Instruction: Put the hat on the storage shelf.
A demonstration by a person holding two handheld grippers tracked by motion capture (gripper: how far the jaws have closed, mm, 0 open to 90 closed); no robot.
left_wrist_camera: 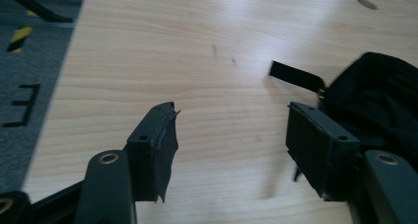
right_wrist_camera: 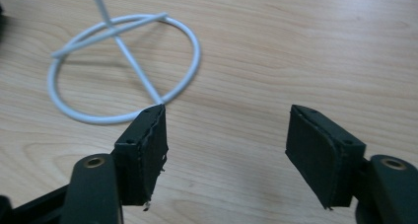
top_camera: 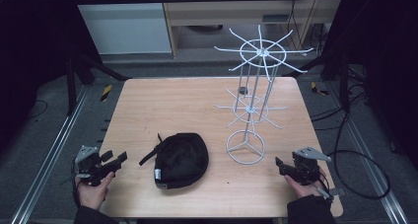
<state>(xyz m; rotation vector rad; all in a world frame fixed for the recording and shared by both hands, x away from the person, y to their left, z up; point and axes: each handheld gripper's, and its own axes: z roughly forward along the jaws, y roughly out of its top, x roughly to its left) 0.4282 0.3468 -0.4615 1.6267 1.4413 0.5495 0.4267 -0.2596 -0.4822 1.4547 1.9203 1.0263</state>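
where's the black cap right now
In the high view the black cap lies front-centre on the table, just left of the white wire rack.

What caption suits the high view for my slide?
Two open grippers, left gripper and right gripper, flank a black cap and white wire rack on a wooden table.

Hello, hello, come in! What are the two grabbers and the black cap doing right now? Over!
Left gripper open, fingers empty, beside black cap. Right gripper open, empty, near white wire rack. Cap flat on table, untouched. Nothing in the way.
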